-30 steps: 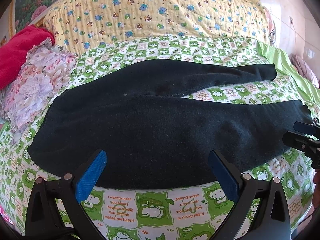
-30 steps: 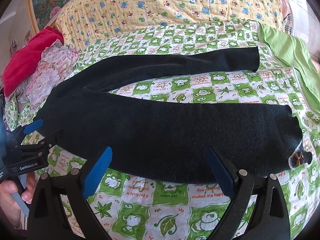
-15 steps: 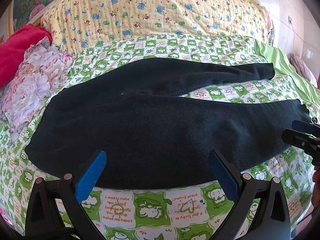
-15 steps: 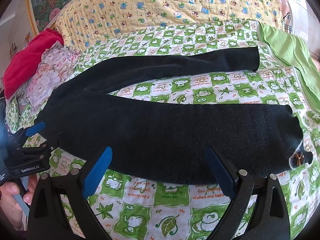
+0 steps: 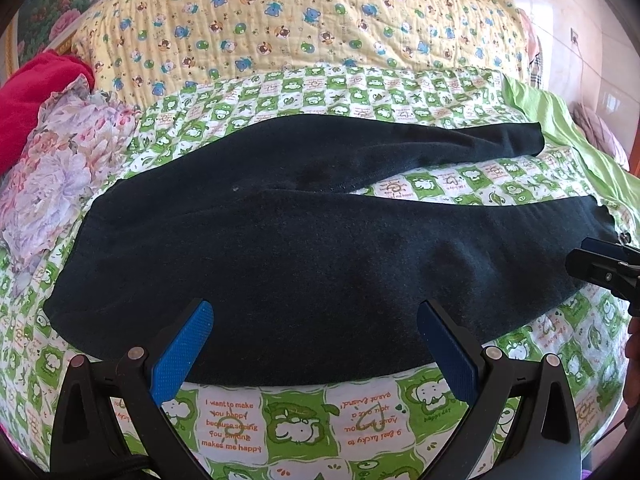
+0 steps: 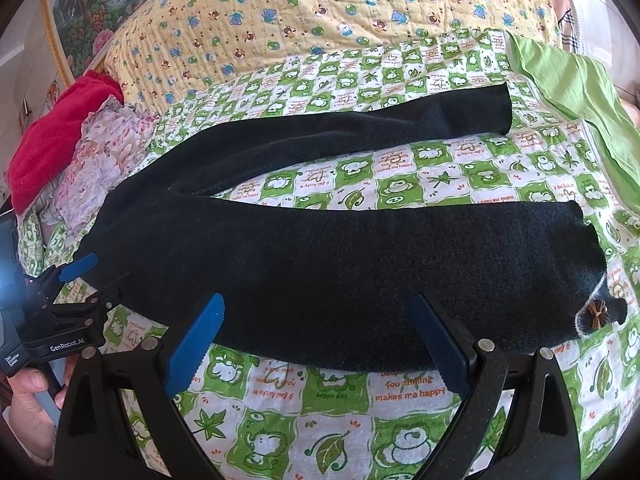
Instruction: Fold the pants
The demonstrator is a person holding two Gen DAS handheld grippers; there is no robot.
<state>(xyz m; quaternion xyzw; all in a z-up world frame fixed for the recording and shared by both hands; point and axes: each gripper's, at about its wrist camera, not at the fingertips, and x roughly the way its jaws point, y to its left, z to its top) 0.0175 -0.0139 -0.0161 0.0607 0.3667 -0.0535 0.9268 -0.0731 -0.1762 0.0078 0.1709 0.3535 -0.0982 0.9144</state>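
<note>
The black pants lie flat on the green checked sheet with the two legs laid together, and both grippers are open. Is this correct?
Not quite. The pants do lie flat on the sheet, and the left gripper and right gripper are open, but the legs are spread apart in a V, with sheet showing between them. The right wrist view shows it best.

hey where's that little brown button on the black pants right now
In the right wrist view, the brown button sits at the cuff of the near leg of the black pants, at far right, just past the right gripper.
</note>
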